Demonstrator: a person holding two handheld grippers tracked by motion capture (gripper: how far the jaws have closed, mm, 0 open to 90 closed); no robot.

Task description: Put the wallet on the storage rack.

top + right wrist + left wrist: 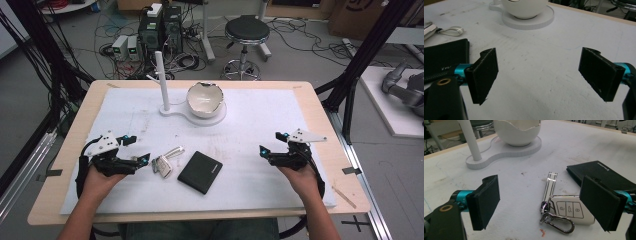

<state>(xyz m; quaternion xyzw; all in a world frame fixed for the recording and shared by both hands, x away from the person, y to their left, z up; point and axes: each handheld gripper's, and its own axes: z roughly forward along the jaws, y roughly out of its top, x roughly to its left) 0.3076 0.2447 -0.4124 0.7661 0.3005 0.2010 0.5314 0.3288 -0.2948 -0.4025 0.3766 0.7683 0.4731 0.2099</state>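
A white car key fob [164, 165] [571, 212] with a metal clip and a white strap [550, 185] lies on the white mat, just right of my left gripper [137, 148] [546, 205]. That gripper is open, its jaws standing either side of the fob, which lies near the right jaw. A black wallet [200, 171] [600, 173] [445, 60] lies right of the key. My right gripper [270, 142] [547, 77] is open over bare mat at the right, nothing between its jaws.
A white egg-shaped bowl [204, 99] [517, 131] [524, 7] sits on a white stand [176, 112] with an upright post [161, 80] [470, 140] at the mat's back centre. The wooden table edge [200, 216] frames the mat. A stool [246, 32] and computers stand beyond.
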